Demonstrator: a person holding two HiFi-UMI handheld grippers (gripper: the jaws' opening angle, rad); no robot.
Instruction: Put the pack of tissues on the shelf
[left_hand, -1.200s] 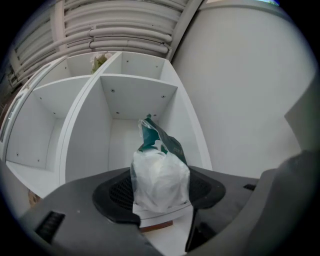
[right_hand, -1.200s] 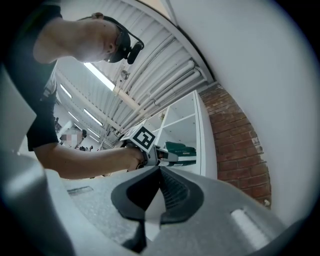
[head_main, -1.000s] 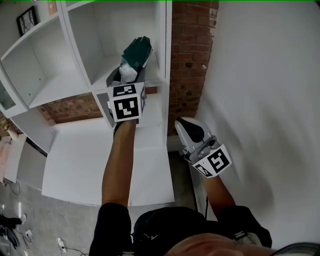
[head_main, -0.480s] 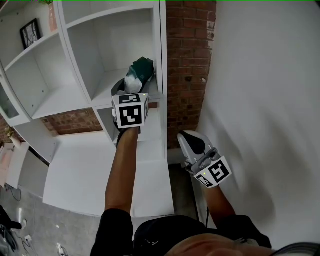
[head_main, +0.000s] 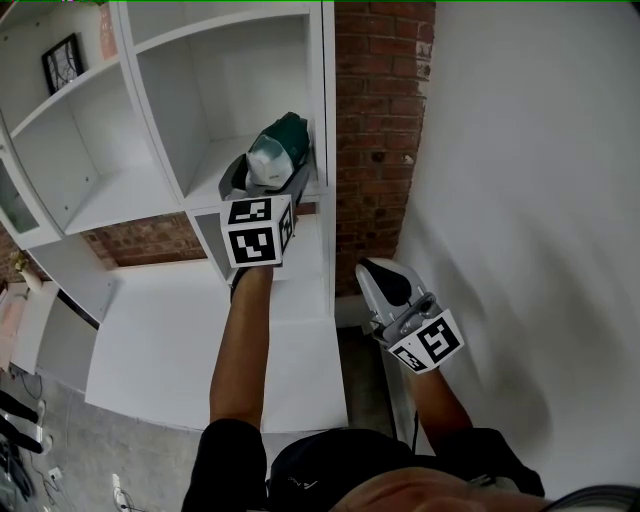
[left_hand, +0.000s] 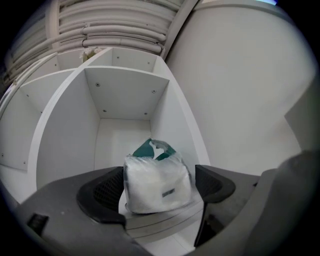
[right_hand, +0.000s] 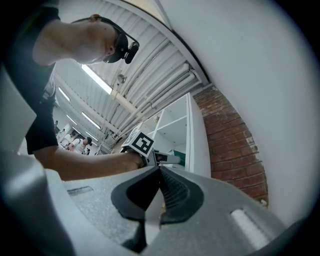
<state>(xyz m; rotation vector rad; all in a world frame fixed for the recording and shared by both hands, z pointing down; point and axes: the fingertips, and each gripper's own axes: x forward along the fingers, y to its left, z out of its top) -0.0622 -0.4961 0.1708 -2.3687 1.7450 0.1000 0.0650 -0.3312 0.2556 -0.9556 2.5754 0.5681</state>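
Observation:
The pack of tissues (head_main: 279, 157), clear wrap with a green end, rests on the floor of the white shelf (head_main: 212, 188) cubby, close to its right wall. My left gripper (head_main: 268, 182) reaches into that cubby with its jaws opening. In the left gripper view the pack (left_hand: 157, 182) sits between the two dark pads (left_hand: 102, 192), and a gap shows on the right side. My right gripper (head_main: 378, 268) hangs low beside the white wall, away from the shelf. Its jaws (right_hand: 159, 187) are shut with nothing in them.
A brick wall (head_main: 376, 120) runs just right of the shelf, then a plain white wall (head_main: 520, 200). A low white cabinet top (head_main: 180, 320) lies below the cubbies. A small framed picture (head_main: 62, 62) stands in an upper left cubby.
The left gripper carried the pack forward into the cubby and set it down. Its jaws have spread apart from the pack. The right gripper has barely moved.

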